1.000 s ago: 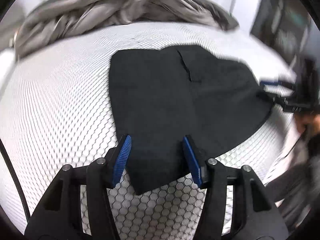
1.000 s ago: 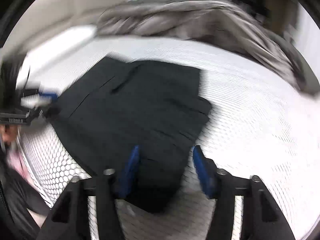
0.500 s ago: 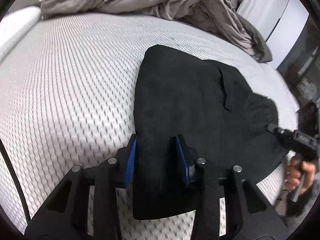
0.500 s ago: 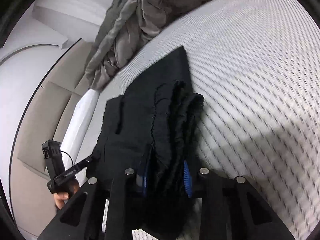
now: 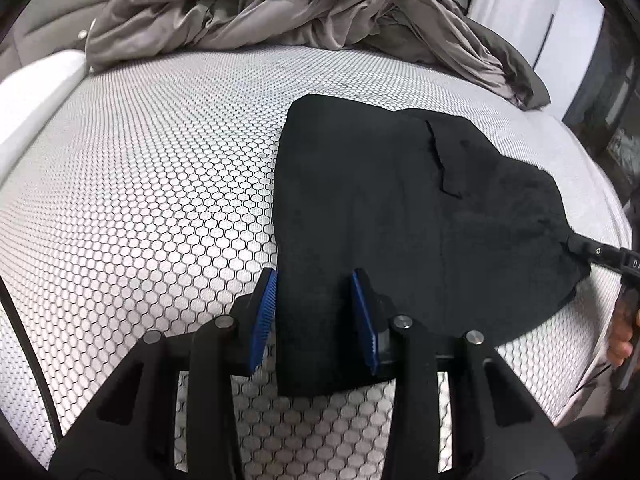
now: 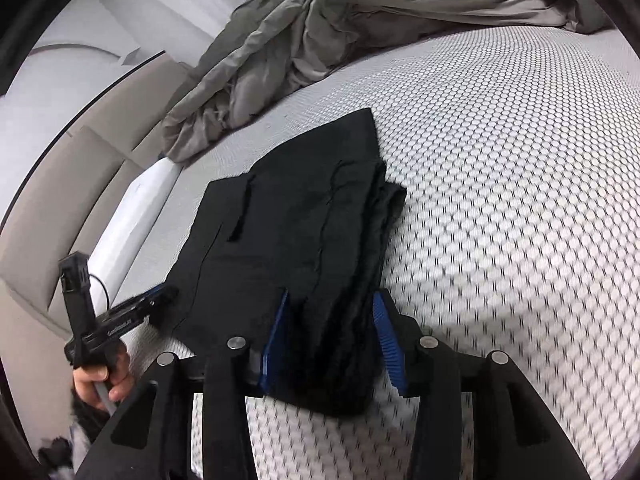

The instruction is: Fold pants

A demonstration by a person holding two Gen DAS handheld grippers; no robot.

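Observation:
The black pants [image 5: 400, 216] lie folded flat on the white honeycomb mattress [image 5: 140, 200]. My left gripper [image 5: 316, 320] straddles the near corner of the pants, its blue pads apart with cloth between them and gaps on both sides. In the right wrist view the pants [image 6: 288, 232] show stacked layers at their right edge. My right gripper [image 6: 332, 344] straddles that thick bunched edge with its pads apart. Each gripper shows in the other's view: the right gripper [image 5: 592, 252] at the pants' right edge, the left gripper [image 6: 132, 312] at their left corner.
A crumpled grey duvet [image 5: 300, 4] is heaped along the far side of the mattress; it also shows in the right wrist view [image 6: 360, 28]. A white pillow [image 6: 132, 216] and a beige headboard [image 6: 52, 200] lie to the left. The mattress edge [image 5: 612, 208] falls off at the right.
Both grippers closed toward the pants' edges half a second ago. Now both have widened, and the right gripper has drawn back a little along the bunched edge. The pants stay flat.

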